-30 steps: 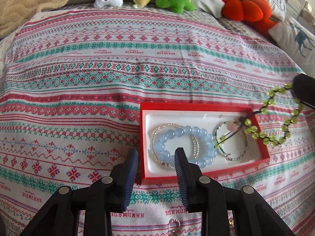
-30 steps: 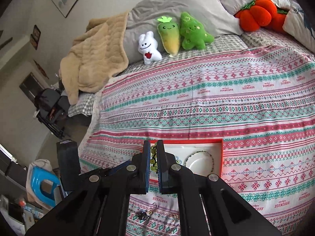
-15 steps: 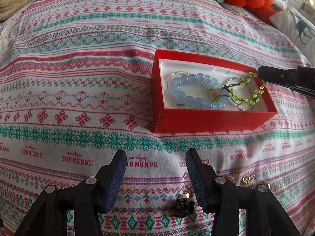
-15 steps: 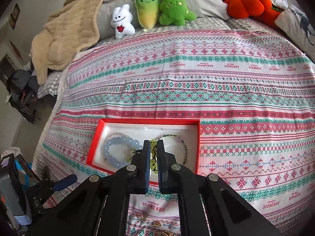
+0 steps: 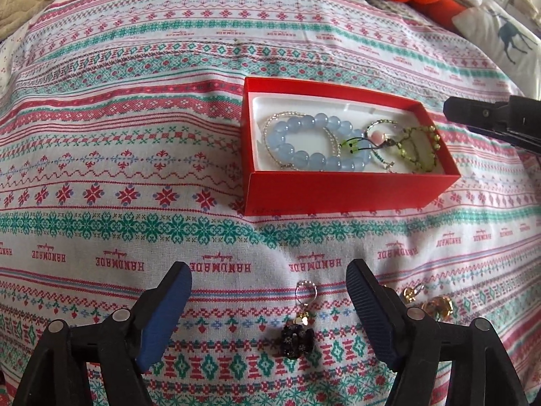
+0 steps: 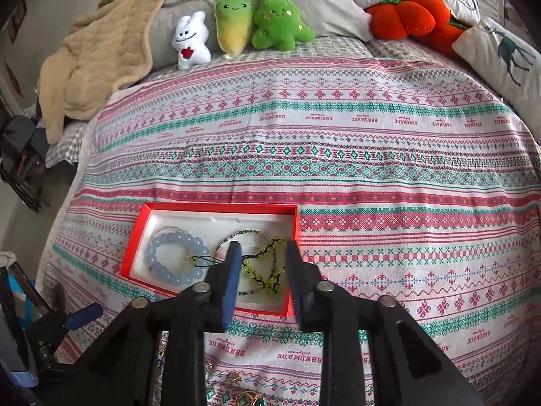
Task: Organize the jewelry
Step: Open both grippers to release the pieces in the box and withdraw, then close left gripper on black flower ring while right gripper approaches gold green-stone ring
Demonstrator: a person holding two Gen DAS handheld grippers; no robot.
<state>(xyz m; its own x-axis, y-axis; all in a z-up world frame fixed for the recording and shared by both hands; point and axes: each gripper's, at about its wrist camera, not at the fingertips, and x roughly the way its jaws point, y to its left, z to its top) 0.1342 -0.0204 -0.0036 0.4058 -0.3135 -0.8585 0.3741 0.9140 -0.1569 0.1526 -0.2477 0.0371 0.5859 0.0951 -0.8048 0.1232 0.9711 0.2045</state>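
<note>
With its jaws just opened over the red box (image 6: pixel 216 210), the right gripper (image 6: pixel 263 253) has let the green bracelet (image 6: pixel 262 270) drop at the box's right end; it should lift straight up, clear of the cord. The left gripper (image 5: pixel 268 270), opening empty, hovers over the dark earring (image 5: pixel 297 336).
</note>
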